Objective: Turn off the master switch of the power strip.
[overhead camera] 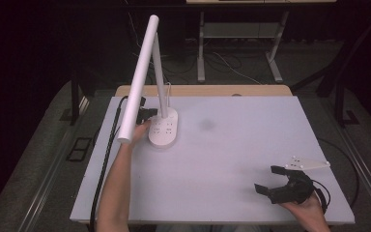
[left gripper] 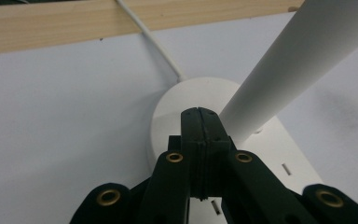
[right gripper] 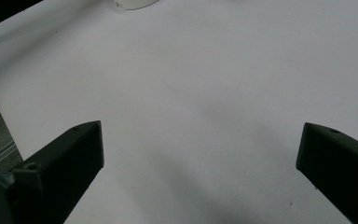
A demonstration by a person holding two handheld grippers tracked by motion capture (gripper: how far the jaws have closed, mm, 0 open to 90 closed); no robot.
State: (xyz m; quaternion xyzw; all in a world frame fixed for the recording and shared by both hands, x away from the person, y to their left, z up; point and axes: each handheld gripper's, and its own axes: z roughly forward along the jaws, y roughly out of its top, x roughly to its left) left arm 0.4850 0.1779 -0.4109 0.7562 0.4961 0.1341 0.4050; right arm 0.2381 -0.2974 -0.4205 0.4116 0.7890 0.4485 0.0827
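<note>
closed left gripper (left gripper: 199, 112) pressing at lamp base (left gripper: 177, 105), right gripper (right gripper: 200, 154) wide open; risk of tipping lamp if pushed off-centre.

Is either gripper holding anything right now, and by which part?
Nothing is held. The left gripper is shut on itself, tips over the lamp base; the right gripper is open above the table.

The white table top (overhead camera: 232, 159) lies bare across its middle, right and near parts, so a hand could pass freely anywhere there. At the far left the desk lamp (overhead camera: 163, 126) blocks the way: its oval base sits on the surface, its post rises from it, and its long white bar slants out towards the near left. Behind the base a white cord (left gripper: 149, 39) runs to the far wooden edge.
</note>
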